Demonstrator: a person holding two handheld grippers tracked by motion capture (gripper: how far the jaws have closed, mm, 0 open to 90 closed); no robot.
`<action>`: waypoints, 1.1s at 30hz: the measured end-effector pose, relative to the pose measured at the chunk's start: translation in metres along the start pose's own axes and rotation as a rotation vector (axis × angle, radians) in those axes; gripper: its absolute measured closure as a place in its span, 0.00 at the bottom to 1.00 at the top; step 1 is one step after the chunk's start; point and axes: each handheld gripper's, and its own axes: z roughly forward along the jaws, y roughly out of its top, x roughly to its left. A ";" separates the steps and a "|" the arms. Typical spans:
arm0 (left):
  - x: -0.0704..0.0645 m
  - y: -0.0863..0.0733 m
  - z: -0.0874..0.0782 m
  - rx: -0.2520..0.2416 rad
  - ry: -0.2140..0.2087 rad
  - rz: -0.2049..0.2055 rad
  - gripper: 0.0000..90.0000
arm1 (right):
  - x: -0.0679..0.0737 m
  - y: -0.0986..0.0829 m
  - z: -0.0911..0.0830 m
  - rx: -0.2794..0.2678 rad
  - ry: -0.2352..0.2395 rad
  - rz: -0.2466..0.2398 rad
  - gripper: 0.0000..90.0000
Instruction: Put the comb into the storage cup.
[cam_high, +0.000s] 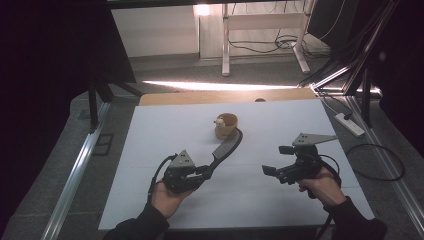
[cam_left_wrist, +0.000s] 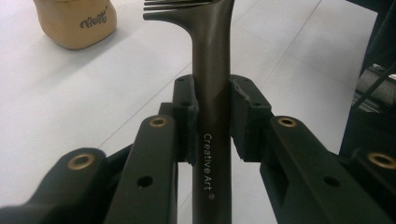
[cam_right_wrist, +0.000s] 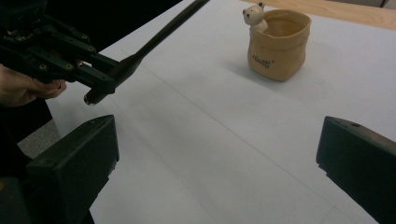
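Note:
My left gripper (cam_high: 206, 171) is shut on the handle of a dark grey comb (cam_high: 226, 146), marked "Creative Art" in the left gripper view (cam_left_wrist: 212, 84). The comb slants up and away from the jaws, and its toothed head reaches the right side of a tan sack-shaped pot (cam_high: 226, 126) with a small bear figure on its rim. That pot (cam_right_wrist: 278, 44) stands upright on the white table top (cam_high: 150, 200), toward the far middle. My right gripper (cam_high: 277, 160) is held above the table's right half, open, with nothing between its jaws (cam_right_wrist: 217, 158).
A wooden strip (cam_high: 200, 97) runs along the table's far edge. Metal rails (cam_high: 75, 175) flank both sides. On the floor at the right lie a power strip (cam_high: 350, 124) and cables. Dark curtains close in at left and right.

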 end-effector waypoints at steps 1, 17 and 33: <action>0.000 0.000 0.000 -0.001 -0.003 -0.001 0.80 | 0.000 0.002 0.002 0.004 0.002 0.000 0.00; -0.002 0.004 0.006 -0.006 -0.012 0.010 0.80 | 0.008 0.026 0.027 0.099 0.008 0.012 0.00; -0.004 0.006 0.005 -0.038 -0.017 0.015 0.80 | 0.011 0.044 0.052 0.119 0.074 0.072 0.00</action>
